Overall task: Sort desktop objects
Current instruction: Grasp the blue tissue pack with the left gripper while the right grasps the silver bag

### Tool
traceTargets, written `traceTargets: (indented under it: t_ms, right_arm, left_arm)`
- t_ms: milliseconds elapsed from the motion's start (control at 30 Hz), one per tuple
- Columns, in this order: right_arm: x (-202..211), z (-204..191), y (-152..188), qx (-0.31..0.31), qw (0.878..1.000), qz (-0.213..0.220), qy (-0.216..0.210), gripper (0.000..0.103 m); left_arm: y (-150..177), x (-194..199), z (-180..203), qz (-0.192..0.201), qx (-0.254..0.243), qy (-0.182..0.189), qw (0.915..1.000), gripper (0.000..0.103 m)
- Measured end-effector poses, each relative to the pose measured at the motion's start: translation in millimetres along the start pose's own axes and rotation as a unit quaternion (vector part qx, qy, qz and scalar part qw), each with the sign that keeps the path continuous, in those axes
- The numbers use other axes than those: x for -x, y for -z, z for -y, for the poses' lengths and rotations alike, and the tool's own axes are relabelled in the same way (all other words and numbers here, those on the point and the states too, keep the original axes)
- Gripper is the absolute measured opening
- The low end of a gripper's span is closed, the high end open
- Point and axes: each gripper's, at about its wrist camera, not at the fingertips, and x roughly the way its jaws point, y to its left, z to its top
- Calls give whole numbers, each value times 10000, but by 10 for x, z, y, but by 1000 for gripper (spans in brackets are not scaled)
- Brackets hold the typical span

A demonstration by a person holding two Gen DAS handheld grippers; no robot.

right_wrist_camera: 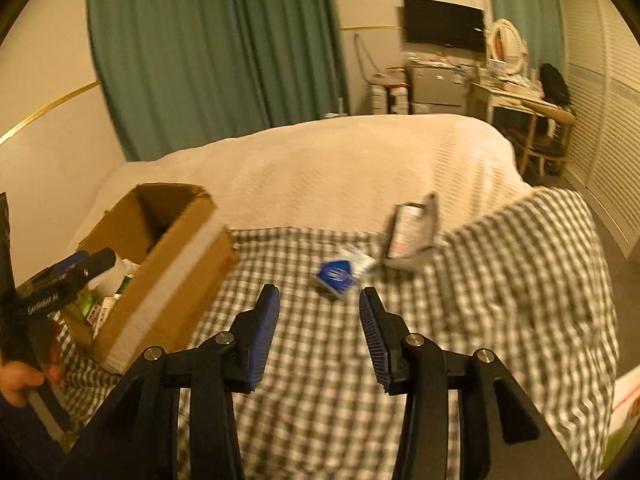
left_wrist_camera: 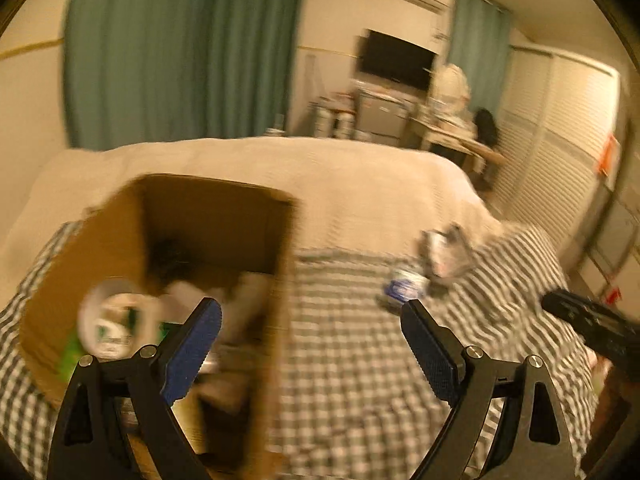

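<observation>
Straight ahead of my right gripper (right_wrist_camera: 318,320), jaws spread and empty, lies the blue pack (right_wrist_camera: 339,274); my left gripper (left_wrist_camera: 310,344), also spread, hangs beside the box (left_wrist_camera: 160,248).

Bed (right_wrist_camera: 320,168) w/ checked cloth (right_wrist_camera: 500,280): cardboard box (right_wrist_camera: 168,264), blue packet (right_wrist_camera: 338,276), grey case (right_wrist_camera: 412,236).

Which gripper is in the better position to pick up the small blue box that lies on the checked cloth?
Probably the right gripper: it is open, and the small blue box lies just ahead between its fingers. The left gripper, also open, is beside the cardboard box, farther away.
</observation>
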Motion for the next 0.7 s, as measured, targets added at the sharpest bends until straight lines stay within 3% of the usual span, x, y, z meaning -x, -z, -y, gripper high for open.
traceTargets:
  t_ms: [200,367,500,700]
  right_arm:
    - [125,373,-59,-165,9998,90,10,51]
    - [-28,632,-264,-146,9999,70,47,52]
    - [-446,878,-463,-235,9997,-60,99,52]
    - [-1398,1298,-469,-974,9942,-461,59,52]
  left_arm:
    - [72,-469,647,-589,-375,489,9964,94]
    - [77,-1144,904,-979,-324,236,9944,94]
    - [86,-1665,974,-1137,-54,255,9932,94]
    - [205,-2294,1003,-1373,159,199,9902,94]
